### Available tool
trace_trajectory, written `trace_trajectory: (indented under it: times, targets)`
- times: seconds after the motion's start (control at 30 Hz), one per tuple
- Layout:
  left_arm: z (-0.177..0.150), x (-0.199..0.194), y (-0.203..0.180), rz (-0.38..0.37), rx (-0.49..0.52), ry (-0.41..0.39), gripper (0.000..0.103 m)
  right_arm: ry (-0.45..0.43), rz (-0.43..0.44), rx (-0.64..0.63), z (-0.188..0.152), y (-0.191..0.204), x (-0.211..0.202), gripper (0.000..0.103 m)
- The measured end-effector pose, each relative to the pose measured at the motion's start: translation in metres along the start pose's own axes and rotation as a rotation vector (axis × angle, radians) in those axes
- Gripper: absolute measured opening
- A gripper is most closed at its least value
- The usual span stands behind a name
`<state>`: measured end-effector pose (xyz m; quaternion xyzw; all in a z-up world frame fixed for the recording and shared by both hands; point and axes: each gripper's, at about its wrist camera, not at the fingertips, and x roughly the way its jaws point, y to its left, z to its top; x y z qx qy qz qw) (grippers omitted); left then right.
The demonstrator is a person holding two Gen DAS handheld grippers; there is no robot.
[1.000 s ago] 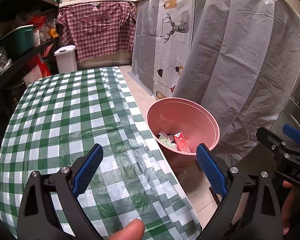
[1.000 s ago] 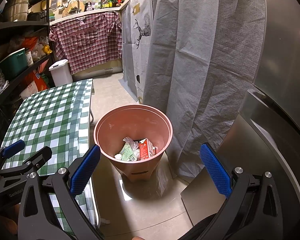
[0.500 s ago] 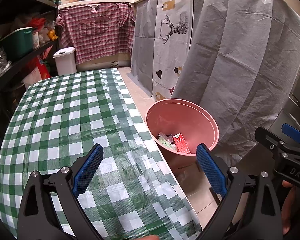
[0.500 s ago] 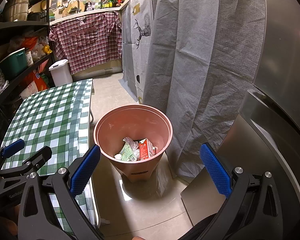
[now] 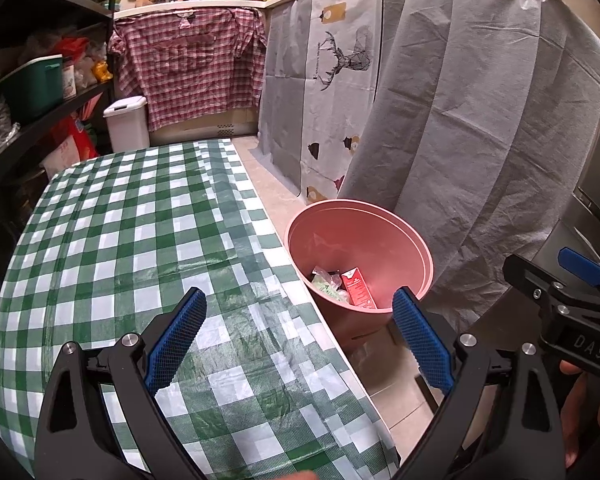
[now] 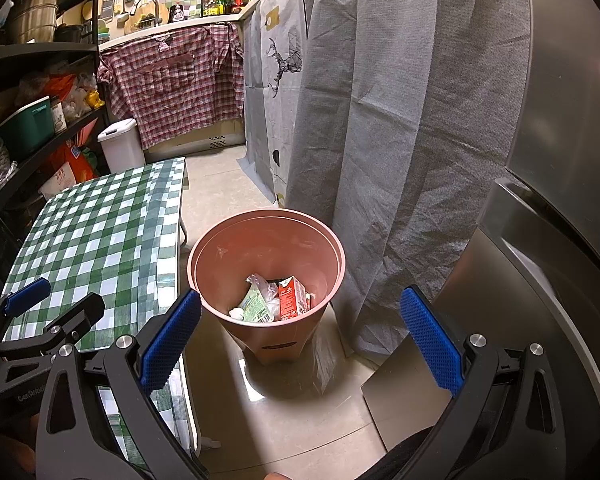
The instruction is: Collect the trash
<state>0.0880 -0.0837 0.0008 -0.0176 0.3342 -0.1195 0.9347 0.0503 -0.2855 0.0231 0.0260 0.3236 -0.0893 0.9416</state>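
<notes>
Both tools, left [image 5: 296,336] and right [image 6: 298,338], gape empty; the right's body reads "DAS".

"DAS" stands in pale capitals on the black body of the right gripper [image 5: 580,280], at about four o'clock in the left wrist view — the letters run to the frame's edge. In the right wrist view, at eight o'clock, the left gripper [image 6: 48,308] carries "GenRobot", partly cut off. The red carton [image 6: 292,296] and green packet [image 6: 256,306] in the pink bin [image 6: 336,248] bear print too small to read.
</notes>
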Motion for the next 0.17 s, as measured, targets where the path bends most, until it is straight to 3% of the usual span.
trace_trajectory:
  times: [0.17]
  targets:
    - [-0.0002, 0.0006, 0.0032, 0.001, -0.008, 0.007, 0.091, 0.000, 0.000, 0.000, 0.0000, 0.0006, -0.0002, 0.098]
